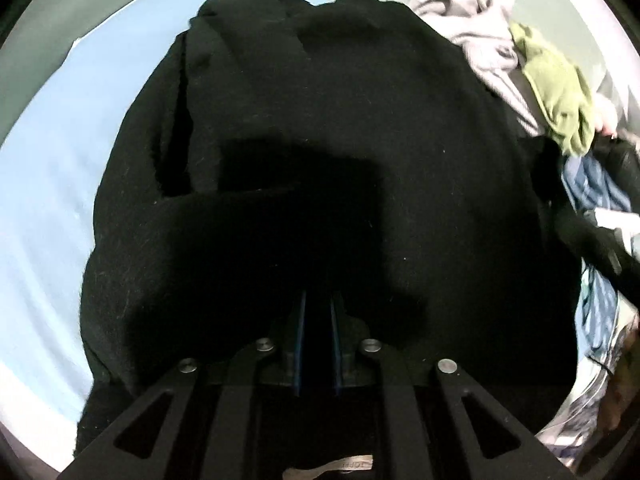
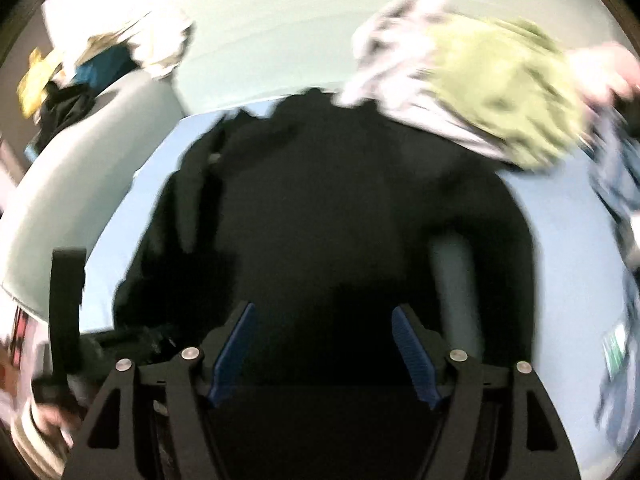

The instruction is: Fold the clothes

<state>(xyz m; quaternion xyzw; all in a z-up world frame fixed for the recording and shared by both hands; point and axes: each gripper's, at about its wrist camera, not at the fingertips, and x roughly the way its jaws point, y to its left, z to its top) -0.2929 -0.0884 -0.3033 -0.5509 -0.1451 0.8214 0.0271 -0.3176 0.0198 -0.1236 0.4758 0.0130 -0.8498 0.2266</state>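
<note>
A black garment [image 1: 320,120] lies spread over the light blue sheet [image 1: 60,180] and fills most of the left wrist view. My left gripper [image 1: 319,296] is shut, its blue pads nearly together with a dark fold of that garment pinched between them. A pale label [image 1: 328,469] of the garment shows under the gripper's body. In the blurred right wrist view the same black garment [image 2: 320,200] lies ahead. My right gripper [image 2: 323,310] stands open above its near part, blue pads [image 2: 236,352] wide apart with nothing pressed between them.
A heap of other clothes lies at the right: a grey-white garment [image 1: 472,20], a green one [image 1: 560,92] and blue patterned cloth [image 1: 600,184]. A pale green wall [image 2: 260,32] runs behind the bed. More things are piled at the far left [image 2: 100,64].
</note>
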